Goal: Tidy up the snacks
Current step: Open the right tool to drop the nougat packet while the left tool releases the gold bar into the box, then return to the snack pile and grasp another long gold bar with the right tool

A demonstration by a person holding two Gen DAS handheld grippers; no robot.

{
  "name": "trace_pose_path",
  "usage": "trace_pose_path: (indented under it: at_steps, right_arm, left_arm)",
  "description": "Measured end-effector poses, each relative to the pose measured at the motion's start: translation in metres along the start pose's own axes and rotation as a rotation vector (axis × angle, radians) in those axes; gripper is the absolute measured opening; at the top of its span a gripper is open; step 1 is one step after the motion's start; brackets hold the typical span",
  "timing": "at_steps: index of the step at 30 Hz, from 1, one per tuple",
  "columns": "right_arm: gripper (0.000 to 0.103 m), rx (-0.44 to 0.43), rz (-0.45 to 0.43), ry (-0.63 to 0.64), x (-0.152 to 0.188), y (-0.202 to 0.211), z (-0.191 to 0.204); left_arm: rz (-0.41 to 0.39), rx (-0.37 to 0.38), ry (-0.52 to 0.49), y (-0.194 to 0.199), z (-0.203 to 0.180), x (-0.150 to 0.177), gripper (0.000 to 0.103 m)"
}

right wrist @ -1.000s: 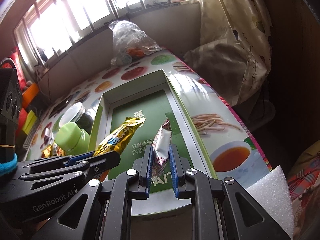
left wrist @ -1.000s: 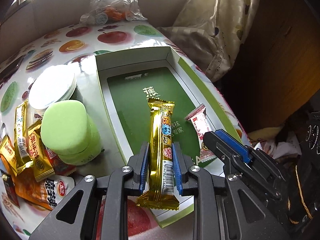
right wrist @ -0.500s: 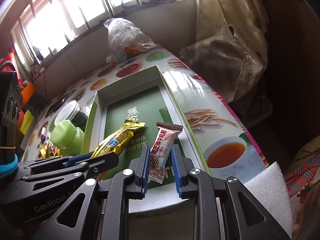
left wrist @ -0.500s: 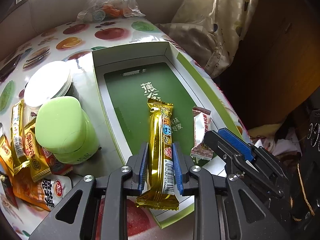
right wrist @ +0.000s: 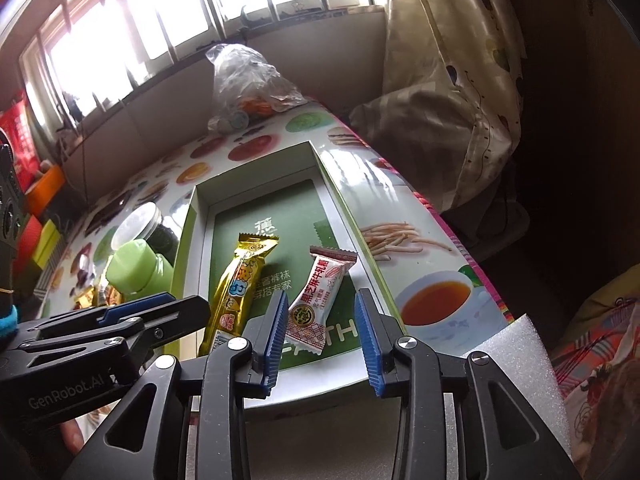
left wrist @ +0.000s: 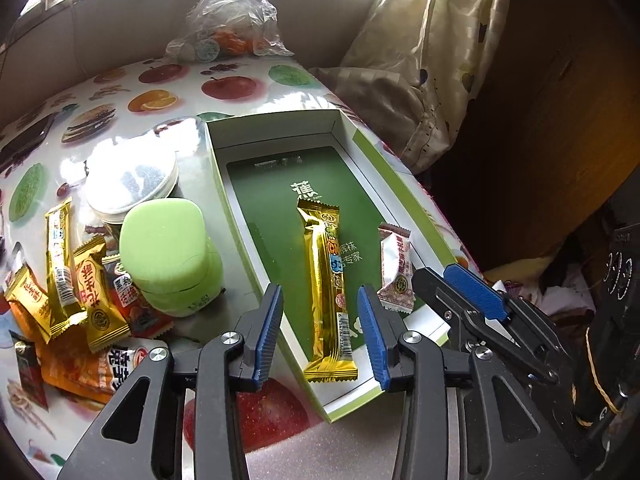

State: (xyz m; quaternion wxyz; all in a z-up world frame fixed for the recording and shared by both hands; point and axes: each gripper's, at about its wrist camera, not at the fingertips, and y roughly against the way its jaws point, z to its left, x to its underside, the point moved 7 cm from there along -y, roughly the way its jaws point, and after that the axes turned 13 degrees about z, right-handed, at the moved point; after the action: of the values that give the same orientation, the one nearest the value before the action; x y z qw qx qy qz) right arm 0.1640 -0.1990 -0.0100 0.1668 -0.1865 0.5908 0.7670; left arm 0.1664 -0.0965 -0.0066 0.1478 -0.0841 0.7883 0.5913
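Note:
A long gold snack bar lies flat in the green-bottomed cardboard box. My left gripper hangs over its near end, jaws opening, pads clear of the wrapper. To its right rests a white and red candy. In the right wrist view that white and red candy lies in the box beside the gold bar. My right gripper stands over the candy's near end, jaws opening, pads off it. My left gripper shows as black arms at the left of that view.
Left of the box stand a light green jar and a white-lidded jar, with several loose snack packets heaped beside them. A clear plastic bag sits at the table's far edge. A curtain hangs to the right, beyond the table edge.
Both grippers went from shut on their snacks to open. The gold bar and the white candy dropped flat into the box. The left gripper pulled back a little.

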Motion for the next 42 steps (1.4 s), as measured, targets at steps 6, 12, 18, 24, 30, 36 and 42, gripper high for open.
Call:
trace_pose_path:
  at_steps: [6, 12, 18, 24, 30, 36, 42]
  right_arm:
    - [0.034, -0.001, -0.042, 0.017, -0.002, 0.019, 0.013]
    - [0.038, -0.005, -0.077, 0.093, -0.002, 0.033, 0.041]
    - [0.042, -0.031, -0.062, 0.157, 0.005, 0.028, 0.072]
    - [0.045, -0.073, -0.040, 0.240, 0.013, 0.017, 0.108]
    - [0.047, -0.117, 0.013, 0.323, 0.023, -0.003, 0.148]
    - [0.048, -0.141, 0.074, 0.405, 0.034, -0.028, 0.182]
    - [0.048, -0.153, 0.103, 0.467, 0.037, -0.044, 0.210]
  left_arm:
    - [-0.049, -0.006, 0.010, 0.023, 0.008, 0.008, 0.040]
    - [-0.112, -0.087, 0.014, 0.047, 0.030, 0.021, 0.041]
    - [-0.118, -0.109, 0.097, 0.058, 0.073, 0.039, 0.041]
    - [-0.142, -0.145, 0.204, 0.070, 0.122, 0.057, 0.042]
    - [-0.142, -0.161, 0.293, 0.072, 0.165, 0.069, 0.051]
    - [-0.137, -0.170, 0.367, 0.071, 0.197, 0.081, 0.051]
    - [-0.139, -0.145, 0.409, 0.071, 0.218, 0.085, 0.051]
